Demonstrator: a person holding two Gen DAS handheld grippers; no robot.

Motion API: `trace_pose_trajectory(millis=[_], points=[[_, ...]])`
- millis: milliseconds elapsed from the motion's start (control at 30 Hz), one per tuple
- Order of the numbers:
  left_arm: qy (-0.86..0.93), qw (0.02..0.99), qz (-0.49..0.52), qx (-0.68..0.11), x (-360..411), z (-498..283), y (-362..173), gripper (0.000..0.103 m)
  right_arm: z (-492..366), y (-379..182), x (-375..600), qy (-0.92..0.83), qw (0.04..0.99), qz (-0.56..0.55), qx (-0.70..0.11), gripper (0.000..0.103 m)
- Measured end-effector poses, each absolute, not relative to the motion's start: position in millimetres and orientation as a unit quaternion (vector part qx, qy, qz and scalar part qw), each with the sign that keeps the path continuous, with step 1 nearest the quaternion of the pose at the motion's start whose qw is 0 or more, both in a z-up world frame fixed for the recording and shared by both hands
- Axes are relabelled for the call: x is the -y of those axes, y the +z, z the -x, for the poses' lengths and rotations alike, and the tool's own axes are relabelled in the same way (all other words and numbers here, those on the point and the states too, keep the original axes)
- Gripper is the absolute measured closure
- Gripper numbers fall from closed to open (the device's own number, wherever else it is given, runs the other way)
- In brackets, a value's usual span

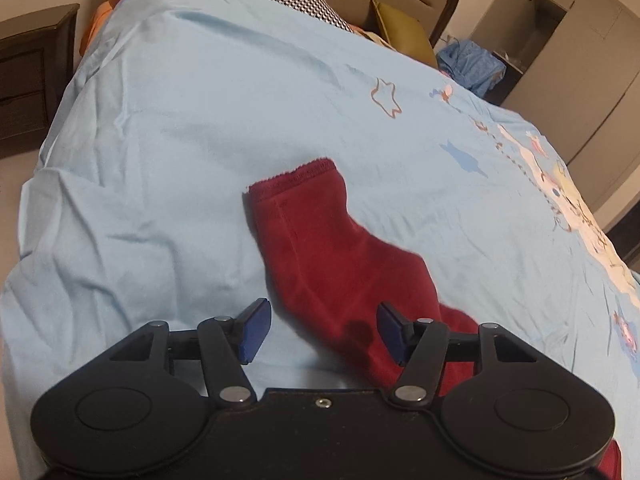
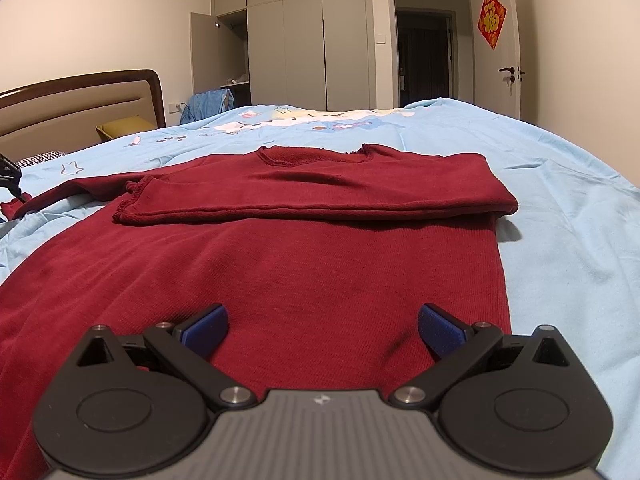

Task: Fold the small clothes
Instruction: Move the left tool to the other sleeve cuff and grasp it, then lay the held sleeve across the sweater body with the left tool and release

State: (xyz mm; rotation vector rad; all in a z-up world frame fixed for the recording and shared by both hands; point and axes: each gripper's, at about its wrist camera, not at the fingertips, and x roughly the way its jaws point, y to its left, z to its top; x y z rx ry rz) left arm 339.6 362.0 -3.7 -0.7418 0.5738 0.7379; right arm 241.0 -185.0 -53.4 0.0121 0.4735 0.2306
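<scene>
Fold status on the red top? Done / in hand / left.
Done: one sleeve is folded across the red top. In hand: nothing; left gripper and right gripper are both open, the left hovering over the other sleeve, which lies unfolded on the blue bedspread. Left: that sleeve and the body fold.

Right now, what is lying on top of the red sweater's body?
One sleeve is folded across the red sweater just below the neckline, cuff pointing left. The other sleeve stretches out on the blue bedsheet. What lies under the folded sleeve is covered.
</scene>
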Motion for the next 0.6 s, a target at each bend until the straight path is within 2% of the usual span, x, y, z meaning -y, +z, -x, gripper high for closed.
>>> trace_pose_trajectory(millis=[33,100,133,233,367,600], points=[[0.352,0.829,0.346,-0.265,-364.4,-343.3,-4.9,0.051,-241.1,-53.5,185.0,0.114,0.966,-0.006,-0.234,0.0],[0.368,0.827,0.336,-0.26,-368.8,-348.6,-8.5,0.073,-241.3,-53.5,185.0,0.114,0.965,-0.006,-0.234,0.0],[0.377,0.824,0.336,-0.258,-370.8,-349.5,-10.6,0.092,-241.3,-53.6,184.9,0.114,0.965,-0.006,-0.234,0.0],[0.379,0.825,0.352,-0.229,-372.2,-342.5,-13.3,0.095,-241.3,-53.6,185.1,0.114,0.965,-0.006,-0.234,0.0],[0.367,0.86,0.297,-0.194,-354.9,-339.1,2.9,0.096,-241.2,-53.5,185.0,0.114,0.966,-0.006,-0.233,0.0],[0.275,0.933,0.204,-0.112,-301.7,-352.2,71.7,0.097,-240.2,-49.0,188.3,0.116,0.966,-0.023,-0.23,0.0]])
